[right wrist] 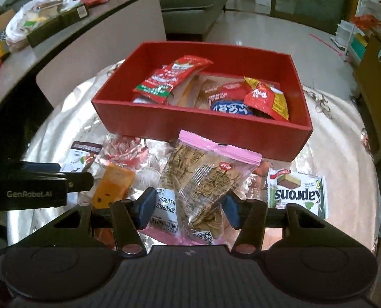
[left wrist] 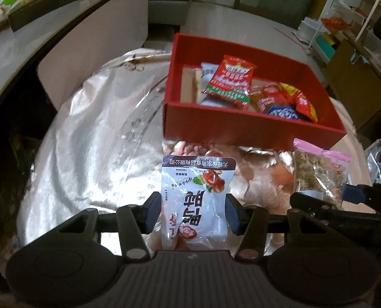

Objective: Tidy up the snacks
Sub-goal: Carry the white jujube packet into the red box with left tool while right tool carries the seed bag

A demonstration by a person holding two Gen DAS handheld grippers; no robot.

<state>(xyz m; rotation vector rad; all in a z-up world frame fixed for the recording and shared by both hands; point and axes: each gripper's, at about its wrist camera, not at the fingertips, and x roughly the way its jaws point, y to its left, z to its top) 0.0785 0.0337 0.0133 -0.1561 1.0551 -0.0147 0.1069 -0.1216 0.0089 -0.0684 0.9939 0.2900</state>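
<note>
Looking along our left tool [left wrist: 193, 211], we see it clamped on a white pouch [left wrist: 197, 200] before the red box [left wrist: 252, 128], which holds snack packets [left wrist: 229, 82]. Our right tool [right wrist: 188, 206] is clamped on a seed bag [right wrist: 206, 177] near that box [right wrist: 203, 128].

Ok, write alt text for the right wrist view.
The right gripper is closed on a clear, pink-edged bag of seeds above a shiny tablecloth. Just beyond stands an open red box holding several snack packets; a green-and-white wafer packet lies to the right, and the left gripper shows at left.
</note>
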